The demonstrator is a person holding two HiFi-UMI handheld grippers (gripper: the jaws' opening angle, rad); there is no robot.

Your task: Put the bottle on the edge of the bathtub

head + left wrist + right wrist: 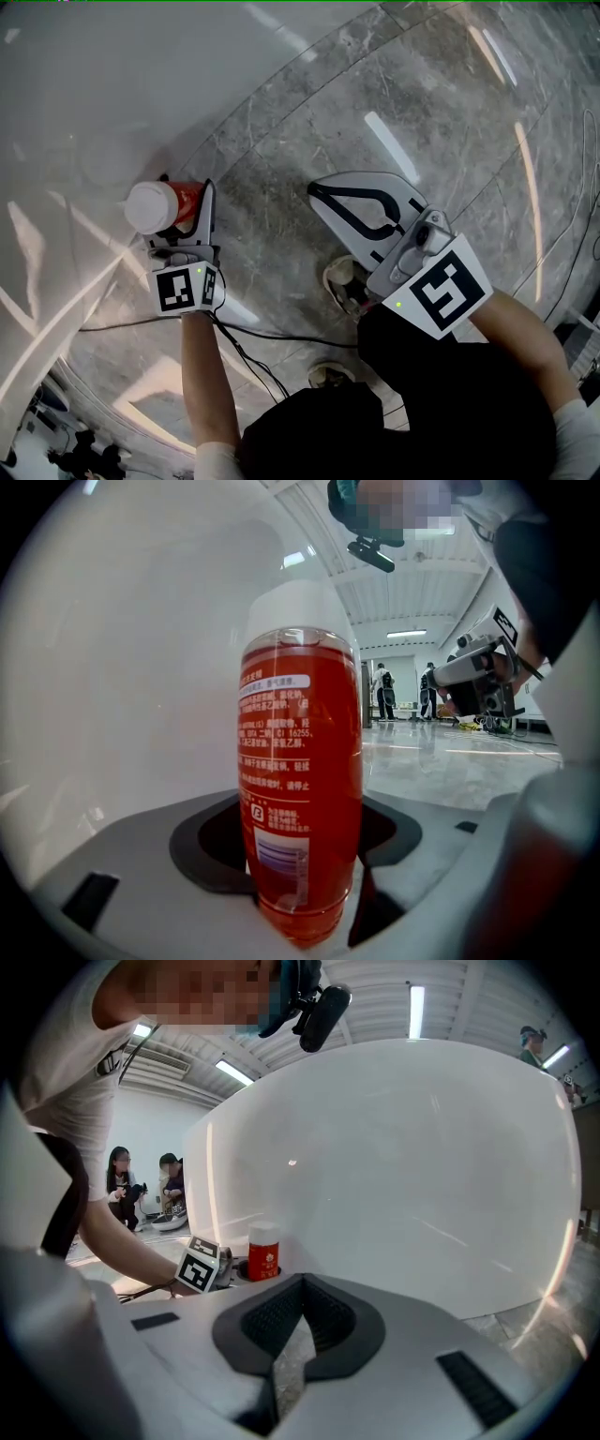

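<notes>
A red bottle (155,206) with a white cap stands upright between the jaws of my left gripper (180,214), which is shut on its lower body. In the left gripper view the bottle (300,789) fills the middle, with the left gripper (302,864) closed round its base. The bottle is low, near the floor, right beside the outer wall of the white bathtub (84,103). My right gripper (321,194) hovers over the floor to the right, shut with nothing in it. From the right gripper (302,1283) view the bottle (263,1252) shows small against the bathtub (403,1166).
The floor (431,103) is glossy grey marble. A black cable (272,336) runs across it near the person's shoes (339,278). People sit on the floor in the far background (141,1190). The tub's curved wall (122,649) rises close on the left.
</notes>
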